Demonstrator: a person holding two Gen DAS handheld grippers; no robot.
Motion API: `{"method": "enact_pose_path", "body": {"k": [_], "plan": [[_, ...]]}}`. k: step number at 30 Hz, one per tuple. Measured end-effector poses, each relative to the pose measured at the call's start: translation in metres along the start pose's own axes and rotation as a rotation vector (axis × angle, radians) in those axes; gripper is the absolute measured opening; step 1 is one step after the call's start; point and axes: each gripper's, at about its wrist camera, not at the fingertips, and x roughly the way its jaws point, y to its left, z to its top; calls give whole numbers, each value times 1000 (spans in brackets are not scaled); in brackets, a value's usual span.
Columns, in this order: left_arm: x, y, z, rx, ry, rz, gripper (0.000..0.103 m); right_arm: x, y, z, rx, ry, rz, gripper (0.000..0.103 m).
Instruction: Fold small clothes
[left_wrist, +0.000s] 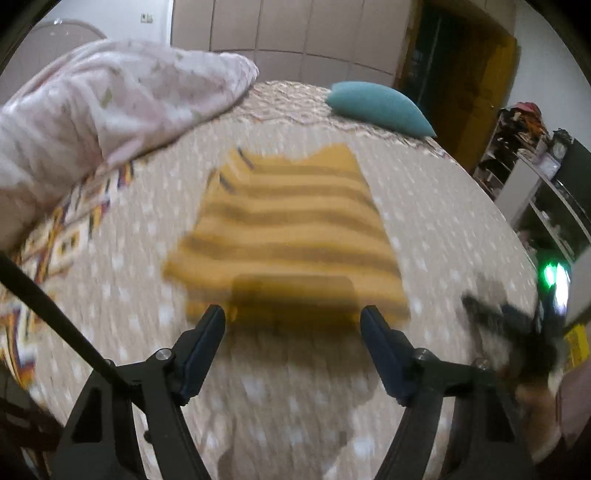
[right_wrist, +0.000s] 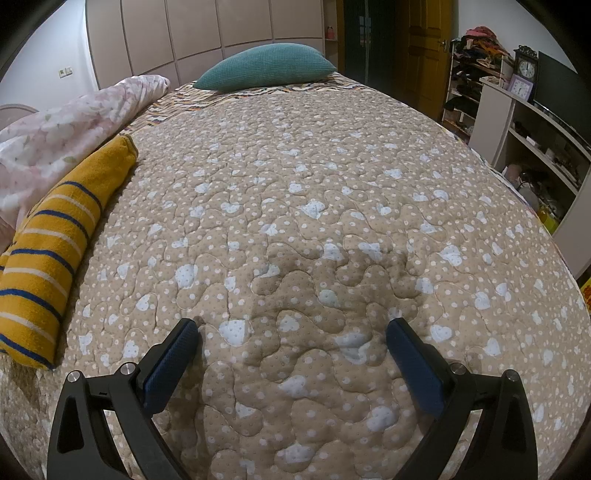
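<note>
A folded yellow garment with dark blue and white stripes (left_wrist: 288, 229) lies flat on the beige quilted bedspread (left_wrist: 443, 229), blurred in the left wrist view. My left gripper (left_wrist: 291, 321) is open and empty, just above the garment's near edge. The right gripper shows blurred at the right edge of the left wrist view (left_wrist: 513, 325). In the right wrist view the same garment (right_wrist: 51, 251) lies at the far left on the bedspread (right_wrist: 314, 206). My right gripper (right_wrist: 293, 332) is open and empty over bare quilt, well to the right of the garment.
A pink floral blanket (left_wrist: 96, 107) (right_wrist: 62, 129) is bunched on the bed's left side behind the garment. A teal pillow (left_wrist: 376, 107) (right_wrist: 266, 66) lies at the head. Shelves (right_wrist: 528, 129) and a wooden door (right_wrist: 424, 48) stand to the right.
</note>
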Motion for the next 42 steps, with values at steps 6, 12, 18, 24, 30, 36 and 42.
{"method": "enact_pose_path", "body": {"k": [6, 12, 18, 24, 30, 36, 42], "plan": [[78, 8, 53, 20, 73, 128, 75, -1, 0, -1, 2, -2, 2, 103], [93, -17, 53, 208, 139, 243, 71, -1, 0, -1, 3, -3, 2, 103], [74, -34, 95, 159, 56, 109, 70, -1, 0, -1, 3, -5, -3, 103], [153, -35, 110, 99, 196, 119, 76, -1, 0, -1, 4, -5, -1, 103], [129, -40, 106, 167, 123, 155, 79, 0, 0, -1, 5, -4, -1, 103], [76, 13, 90, 18, 82, 71, 79, -2, -10, 1, 49, -24, 67, 103], [61, 66, 78, -51, 79, 61, 79, -25, -31, 29, 179, 13, 401, 97]]}}
